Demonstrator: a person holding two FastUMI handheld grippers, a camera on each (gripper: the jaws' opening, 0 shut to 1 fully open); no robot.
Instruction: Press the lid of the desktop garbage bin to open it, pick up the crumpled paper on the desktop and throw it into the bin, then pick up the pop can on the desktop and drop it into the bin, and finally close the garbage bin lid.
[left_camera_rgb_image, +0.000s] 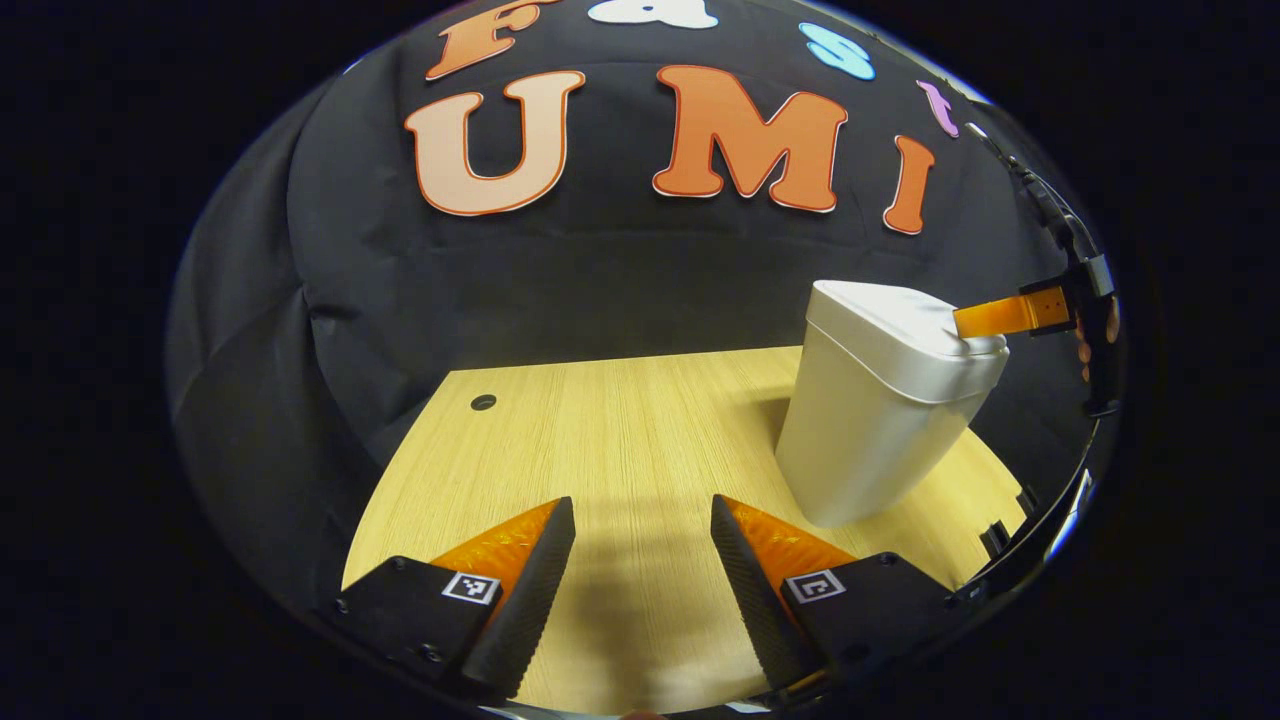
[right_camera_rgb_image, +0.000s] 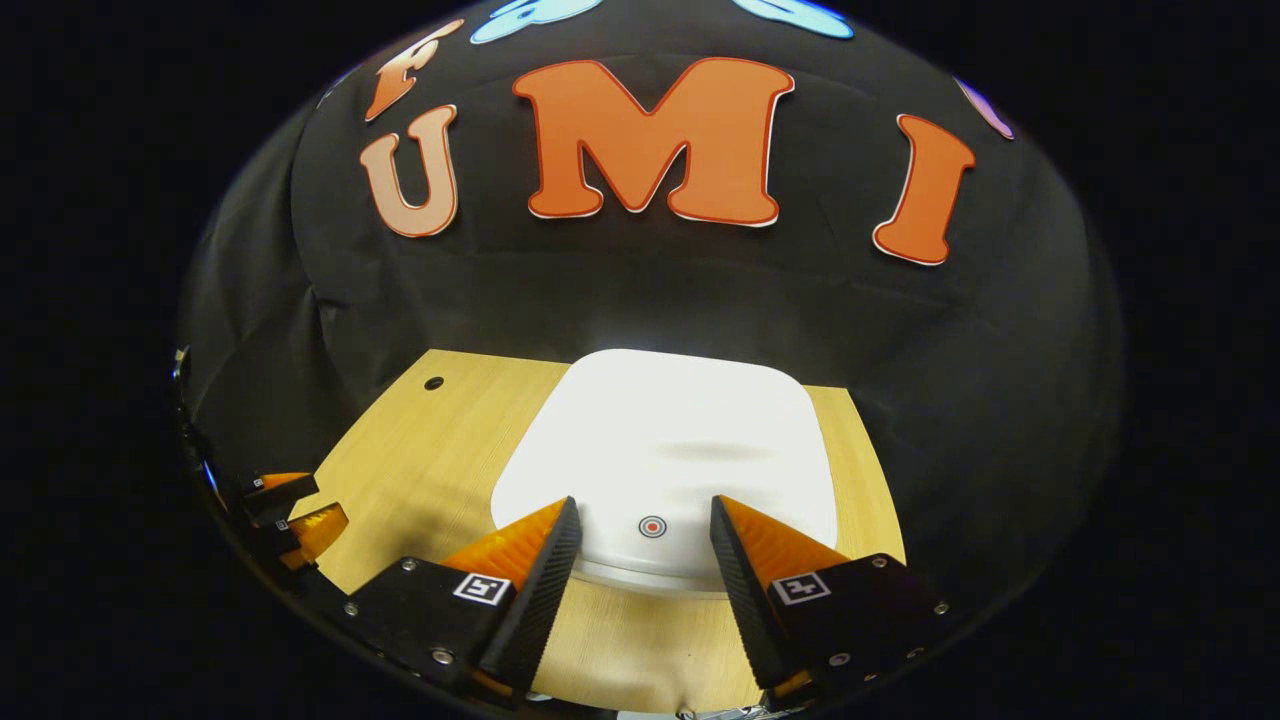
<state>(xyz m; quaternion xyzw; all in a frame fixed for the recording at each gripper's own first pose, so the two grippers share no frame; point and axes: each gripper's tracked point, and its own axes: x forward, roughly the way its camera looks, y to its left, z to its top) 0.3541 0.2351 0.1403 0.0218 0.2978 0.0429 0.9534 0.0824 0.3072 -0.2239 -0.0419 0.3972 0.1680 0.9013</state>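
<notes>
Right gripper (right_camera_rgb_image: 645, 525) fingers apart — over bin lid (right_camera_rgb_image: 665, 440)

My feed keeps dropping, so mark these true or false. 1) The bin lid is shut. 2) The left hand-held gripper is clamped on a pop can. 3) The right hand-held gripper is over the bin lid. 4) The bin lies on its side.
1) True: the lid sits flat on the white garbage bin.
2) False: the left hand-held gripper is open above the bare wooden desktop, holding nothing.
3) True: the right hand-held gripper is open, its fingers either side of the lid's round mark.
4) False: the bin stands upright.
</notes>
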